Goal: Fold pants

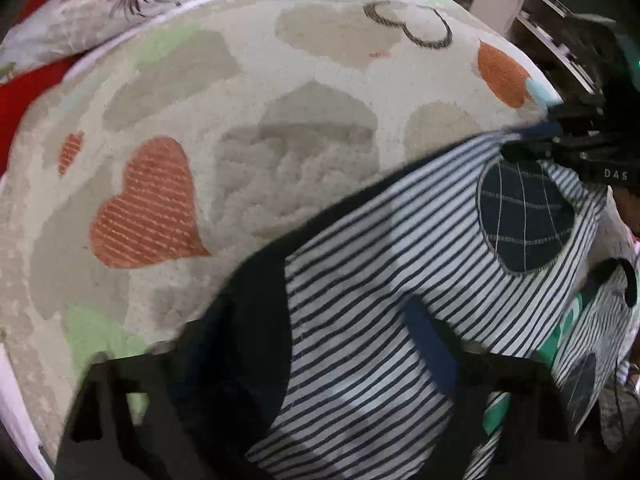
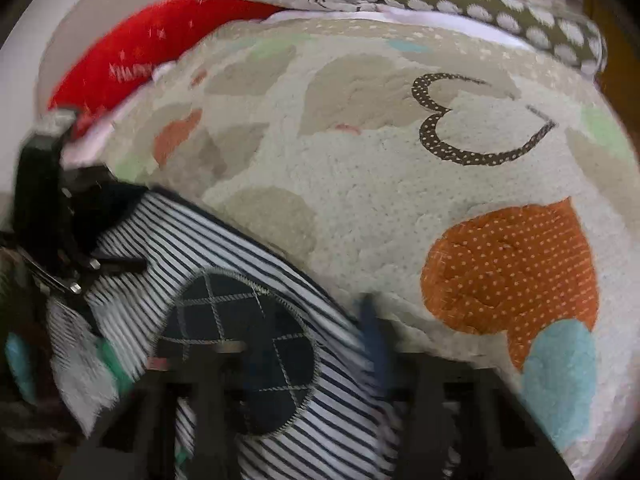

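The striped navy-and-white pants (image 1: 360, 280) with a dark round knee patch (image 1: 524, 216) hang lifted over a heart-patterned blanket (image 1: 240, 120). My left gripper (image 1: 304, 364) is shut on the pants' dark cuff edge at the bottom of the left wrist view. My right gripper (image 1: 532, 148) shows at the right there, shut on the pants' top edge. In the right wrist view the pants (image 2: 224, 248) and patch (image 2: 240, 348) fill the lower left, held in my right gripper (image 2: 304, 364). My left gripper (image 2: 120, 264) shows at the left, pinching the fabric.
The blanket (image 2: 400, 184) covers a bed. A red pillow (image 2: 132, 56) and floral and dotted pillows (image 2: 520, 16) lie at its far end. Shelves (image 1: 532, 8) stand beyond the bed's right side. More striped cloth with green (image 1: 580, 340) hangs at the lower right.
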### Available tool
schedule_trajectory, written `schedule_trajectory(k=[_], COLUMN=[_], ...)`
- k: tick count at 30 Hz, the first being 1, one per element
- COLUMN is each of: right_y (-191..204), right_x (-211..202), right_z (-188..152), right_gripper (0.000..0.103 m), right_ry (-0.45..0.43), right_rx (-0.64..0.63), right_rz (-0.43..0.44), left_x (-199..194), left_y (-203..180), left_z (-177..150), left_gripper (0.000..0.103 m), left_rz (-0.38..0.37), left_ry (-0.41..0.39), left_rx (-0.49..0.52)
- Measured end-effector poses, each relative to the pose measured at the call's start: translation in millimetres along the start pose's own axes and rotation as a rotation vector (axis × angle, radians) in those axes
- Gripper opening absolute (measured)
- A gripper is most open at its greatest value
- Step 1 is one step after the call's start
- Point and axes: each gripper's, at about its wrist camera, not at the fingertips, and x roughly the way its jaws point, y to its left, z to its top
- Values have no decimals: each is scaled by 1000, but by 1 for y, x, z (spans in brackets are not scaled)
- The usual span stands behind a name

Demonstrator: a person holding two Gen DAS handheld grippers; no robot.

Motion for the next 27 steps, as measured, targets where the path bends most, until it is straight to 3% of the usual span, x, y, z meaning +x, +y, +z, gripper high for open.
schedule_trajectory(k=[1, 2, 3, 5, 10, 14, 18, 20, 23, 27], right_y=[0, 0, 1, 4, 29, 59, 94, 111, 131, 137], right_x=[-1, -3, -6, -14, -51, -82, -110, -117, -117, -101], right_z=[-1, -2, -2, -5, -19, -40, -80, -103, -140, -189], right_gripper=[8, 6, 6, 5, 5, 5, 5, 5, 6, 10], right_ry=[-1, -10, -21, -44, -119, -176, -227, -240, -250, -227], right_rx=[15, 33, 40, 49, 34, 1, -27, -38, -28, 65], right_rz=[25, 29, 21, 5, -38, -71, -67, -58, -20, 3], left_x=[-8, -14, -18, -31, -64, -103, -136, -141, -128, -97], left_y=[3, 7, 11, 12, -15, -30, -50, -68, -91, -97], left_z=[0, 0, -1, -7, -27, -57, -106, -135, -173, -215], left_gripper=[25, 9, 6, 6, 5, 5, 5, 5, 5, 5], left_rz=[4, 12, -10, -16, 50, 83, 120, 174, 260, 222], left_ry=[-22, -30, -33, -69, -147, -233, -314, -337, -320, -225], left_rx=[-20, -46, -71, -101, -91, -132, -153, -153, -155, -244])
